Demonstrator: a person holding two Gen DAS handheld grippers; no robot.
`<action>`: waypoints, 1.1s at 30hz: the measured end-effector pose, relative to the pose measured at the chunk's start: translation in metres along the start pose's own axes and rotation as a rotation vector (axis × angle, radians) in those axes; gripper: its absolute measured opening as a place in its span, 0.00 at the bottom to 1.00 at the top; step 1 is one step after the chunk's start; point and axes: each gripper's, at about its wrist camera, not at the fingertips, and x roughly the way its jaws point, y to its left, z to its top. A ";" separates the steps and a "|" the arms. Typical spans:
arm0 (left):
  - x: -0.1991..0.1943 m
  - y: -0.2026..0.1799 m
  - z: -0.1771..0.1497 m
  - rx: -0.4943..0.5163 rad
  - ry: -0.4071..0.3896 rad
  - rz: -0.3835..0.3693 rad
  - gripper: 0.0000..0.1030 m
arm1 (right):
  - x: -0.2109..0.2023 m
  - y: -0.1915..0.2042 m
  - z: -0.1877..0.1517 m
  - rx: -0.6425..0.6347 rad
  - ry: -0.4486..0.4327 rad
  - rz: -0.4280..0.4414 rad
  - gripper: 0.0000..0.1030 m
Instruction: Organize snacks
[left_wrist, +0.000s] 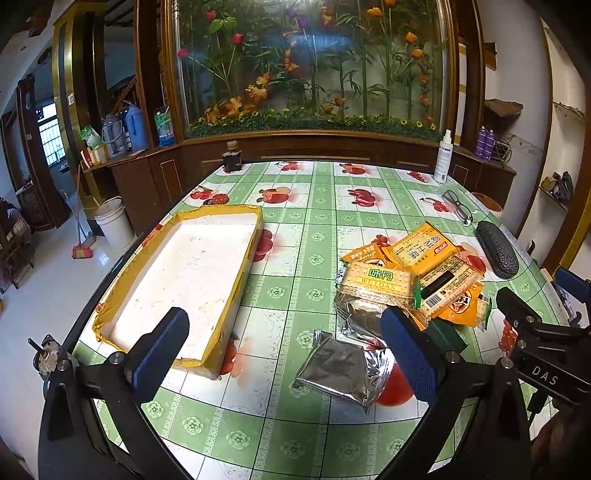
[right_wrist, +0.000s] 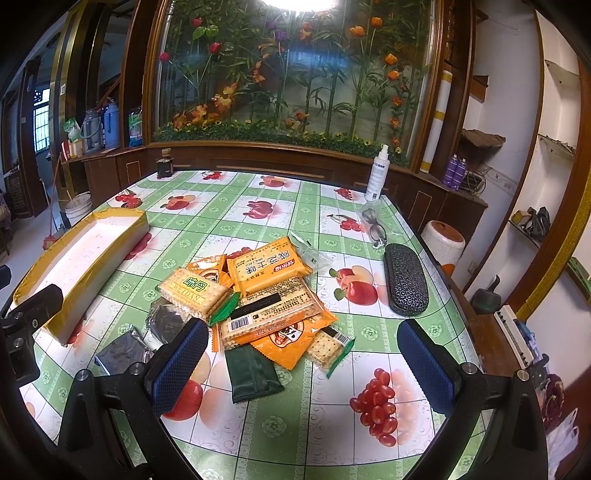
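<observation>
In the left wrist view, the left tongs (left_wrist: 284, 350) stand wide apart with nothing between their blue pads, hanging above the tabletop (left_wrist: 317, 206) with its green check and fruit-print cover. At left of centre lies the tray (left_wrist: 236, 291), a shallow white box with yellow-taped rim, with nothing in it. At right of centre sits the pile of snacks (left_wrist: 413, 280): orange packets, a cracker packet marked WEIDAN (left_wrist: 376, 282), and a clear packet with a barcode, all overlapping. A silver foil packet (left_wrist: 343, 373) lies apart from the pile at lower centre, between the two pads; a second foil packet (left_wrist: 360, 317) is partly tucked under the crackers. In the upper right of the frame are a pair of glasses (left_wrist: 458, 206) and, just below them, a dark glasses case (left_wrist: 496, 249). A white spray bottle (left_wrist: 443, 157) stands at the far edge. The right tongs' black frame enters at the right edge.

In the right wrist view, the right tongs (right_wrist: 303, 362) are also spread wide and grip nothing. The pile of snacks (right_wrist: 266, 295) lies at centre, with a dark green packet (right_wrist: 253, 373) at its lower edge. The tray (right_wrist: 99, 254) is at the left, well apart from the pile. The glasses case (right_wrist: 404, 278) lies to the right, the glasses (right_wrist: 375, 227) above it, the spray bottle (right_wrist: 378, 173) beyond.
</observation>
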 end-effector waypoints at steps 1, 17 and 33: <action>0.002 -0.002 -0.001 0.001 0.001 -0.001 1.00 | 0.000 0.000 0.000 0.000 0.000 0.000 1.00; 0.004 -0.003 0.001 0.002 0.016 -0.004 1.00 | 0.001 -0.001 0.000 0.000 0.000 0.001 1.00; 0.005 -0.004 -0.001 0.004 0.034 0.003 1.00 | 0.000 0.000 -0.001 0.002 0.001 0.002 1.00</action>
